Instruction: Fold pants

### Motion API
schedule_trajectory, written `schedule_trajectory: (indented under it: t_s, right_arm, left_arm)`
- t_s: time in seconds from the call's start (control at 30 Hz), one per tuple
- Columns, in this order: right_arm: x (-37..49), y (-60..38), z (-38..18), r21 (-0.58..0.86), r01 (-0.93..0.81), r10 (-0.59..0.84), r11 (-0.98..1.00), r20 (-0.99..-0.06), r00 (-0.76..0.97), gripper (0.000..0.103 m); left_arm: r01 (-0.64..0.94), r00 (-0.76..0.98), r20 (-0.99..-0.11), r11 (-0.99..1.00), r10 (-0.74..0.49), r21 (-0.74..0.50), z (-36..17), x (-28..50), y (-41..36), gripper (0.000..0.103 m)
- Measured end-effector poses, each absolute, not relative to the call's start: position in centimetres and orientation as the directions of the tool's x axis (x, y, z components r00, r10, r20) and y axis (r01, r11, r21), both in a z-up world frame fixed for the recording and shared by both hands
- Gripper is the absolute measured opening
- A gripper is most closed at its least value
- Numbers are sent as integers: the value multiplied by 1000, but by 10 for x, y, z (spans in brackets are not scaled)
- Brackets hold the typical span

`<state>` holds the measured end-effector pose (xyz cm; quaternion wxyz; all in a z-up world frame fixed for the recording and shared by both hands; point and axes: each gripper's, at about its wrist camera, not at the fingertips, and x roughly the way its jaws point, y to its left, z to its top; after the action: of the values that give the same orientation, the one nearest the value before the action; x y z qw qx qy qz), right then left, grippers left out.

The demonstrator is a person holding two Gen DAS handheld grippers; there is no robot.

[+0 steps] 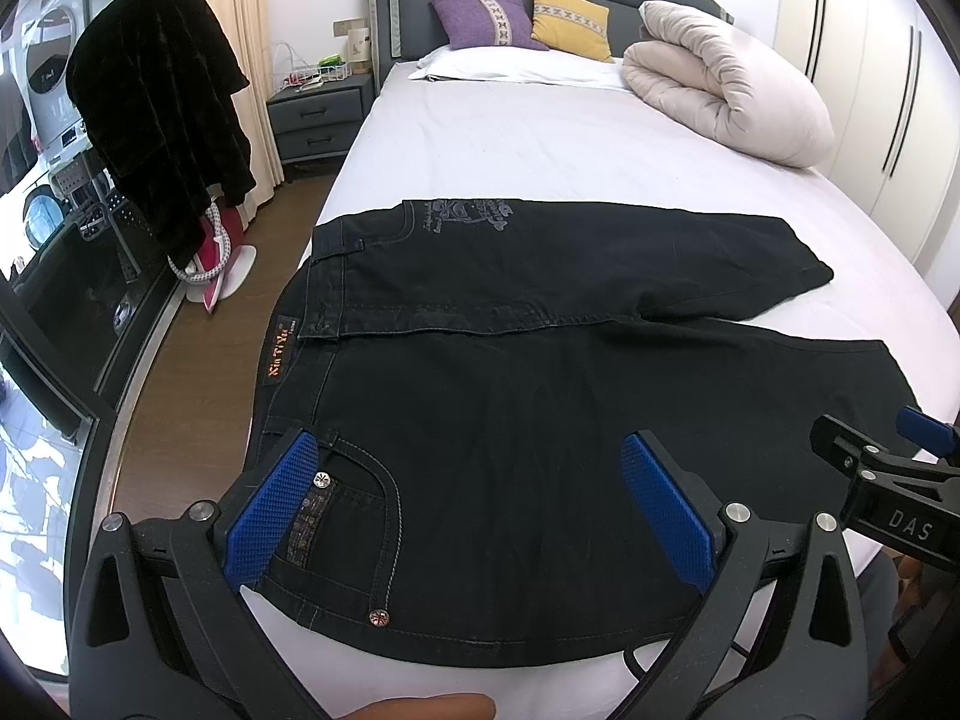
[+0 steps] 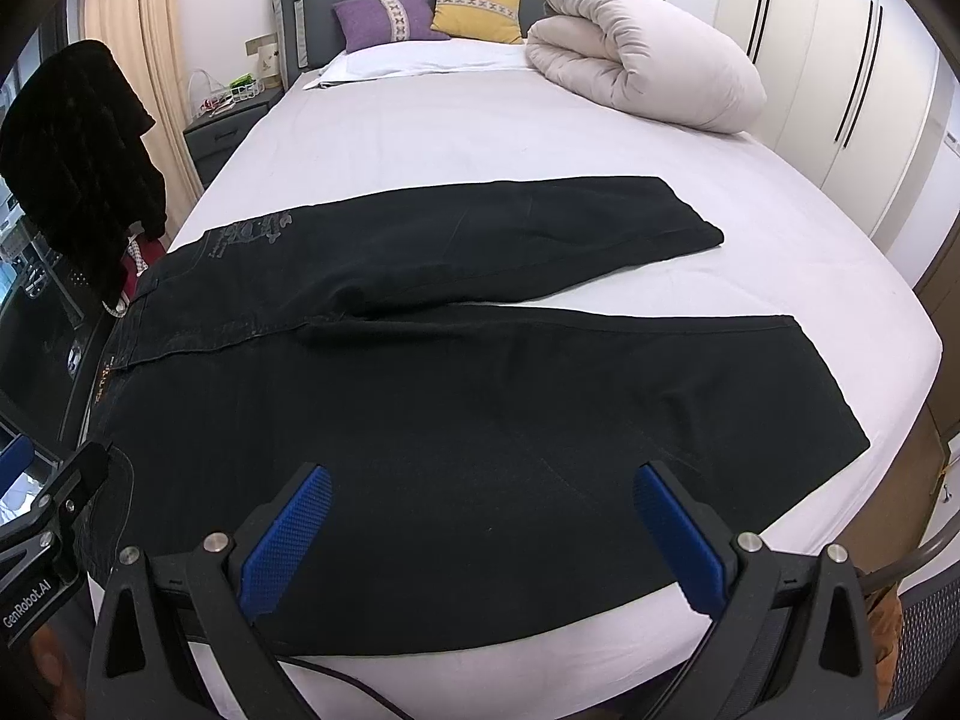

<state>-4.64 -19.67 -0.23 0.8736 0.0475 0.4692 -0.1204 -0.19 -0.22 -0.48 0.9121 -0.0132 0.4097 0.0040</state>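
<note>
1. From the left wrist view, the room was a bedroom: a wide bed with a pale lilac sheet, a rolled cream duvet near the grey headboard, and a dark garment hanging beside the window. The black denim pants lay spread flat across the near end of the bed, waistband to the left, legs parted toward the right. The left gripper hovered over the hip pocket with its blue pads wide apart, grasping nothing.

2. From the right wrist view, the right gripper hung spread wide above the near leg, empty as well.

3. I judged folding had not begun. The next move called for pinching the near edge at waist and leg, then carrying it over onto the far leg.
</note>
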Motion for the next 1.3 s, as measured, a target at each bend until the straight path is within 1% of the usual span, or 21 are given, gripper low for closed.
schedule_trajectory:
  t_s: [1.3]
  right_arm:
    - [-47, -196, -3, -28, 252, -162, 967, -833, 529, 103]
  left_arm:
    - [-19, 659, -752, 1000, -3, -21, -7, -2, -5, 103]
